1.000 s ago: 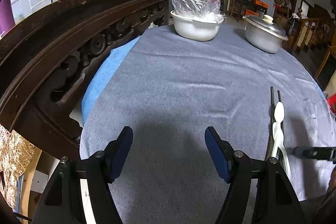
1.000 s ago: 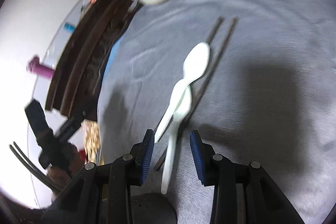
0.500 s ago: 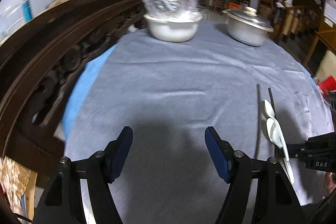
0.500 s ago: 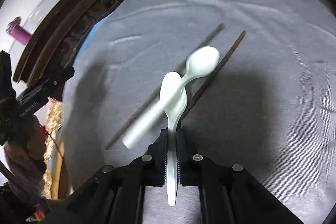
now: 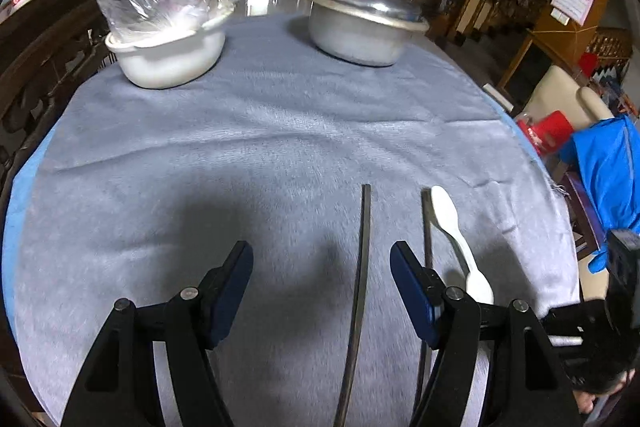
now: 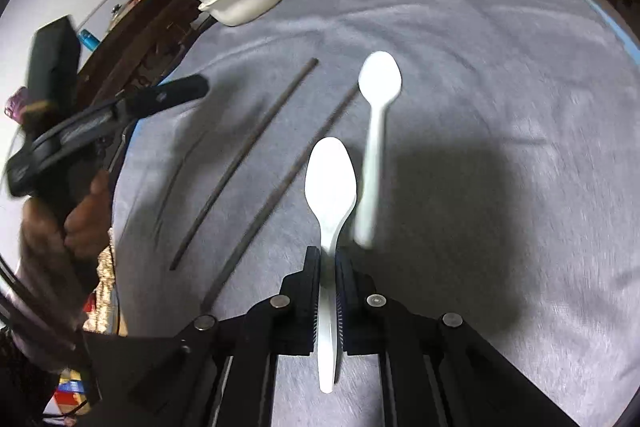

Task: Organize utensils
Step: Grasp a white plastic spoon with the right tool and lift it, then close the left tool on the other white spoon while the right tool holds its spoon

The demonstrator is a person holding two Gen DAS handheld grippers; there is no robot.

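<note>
Spoon (image 6: 330,183) clamped in downward-tilted right tongs (image 6: 328,259), left tongs (image 5: 320,267) agape

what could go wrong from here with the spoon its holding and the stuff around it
1. The right gripper pinches the held spoon only by its thin handle, so it could twist or slip out.
2. The second spoon lies right beside it; a sideways move could knock it.
3. The open left gripper straddles one chopstick, with the other chopstick by its right finger; lowering could scatter them on the cloth.
</note>
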